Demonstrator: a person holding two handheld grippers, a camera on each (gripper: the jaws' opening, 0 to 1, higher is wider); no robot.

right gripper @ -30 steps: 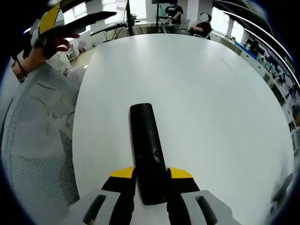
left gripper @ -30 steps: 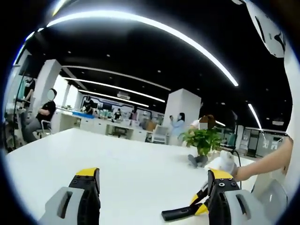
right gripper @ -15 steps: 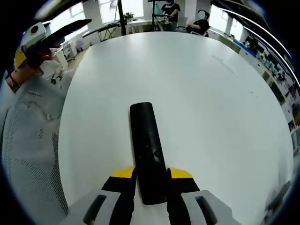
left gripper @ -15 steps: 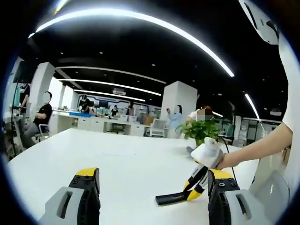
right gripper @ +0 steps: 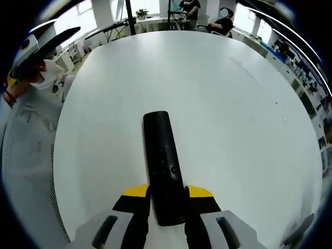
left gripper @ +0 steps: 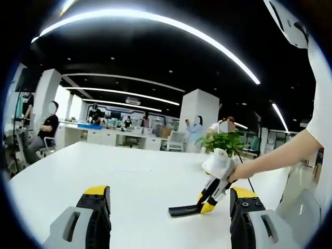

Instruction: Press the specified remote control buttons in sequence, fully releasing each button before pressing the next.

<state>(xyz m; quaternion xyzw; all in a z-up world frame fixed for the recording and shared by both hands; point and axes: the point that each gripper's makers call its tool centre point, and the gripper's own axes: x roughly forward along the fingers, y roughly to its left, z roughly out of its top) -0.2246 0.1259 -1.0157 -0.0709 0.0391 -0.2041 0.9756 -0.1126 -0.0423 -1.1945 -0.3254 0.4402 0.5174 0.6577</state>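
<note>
A long black remote control [right gripper: 163, 161] lies lengthwise between my right gripper's [right gripper: 167, 199] yellow-tipped jaws, which are shut on its near end; its far end juts out over the white table [right gripper: 233, 104]. In the left gripper view the same remote [left gripper: 181, 210] hangs just above the table [left gripper: 129, 176], held by the right gripper [left gripper: 201, 205] at the end of a person's arm [left gripper: 275, 158]. My left gripper [left gripper: 170, 207] stands wide open with nothing between its jaws. It also appears in the right gripper view as the left gripper [right gripper: 49, 37] at the upper left, held in a hand.
A potted plant [left gripper: 224, 142] stands at the table's far side. Behind it are desks, white pillars and several seated or standing people. The person's white mesh garment [right gripper: 26, 155] lines the table's left edge in the right gripper view.
In the left gripper view, the right gripper and the remote have risen off the bottom edge and moved left over the table. The grip on the remote is unchanged.
</note>
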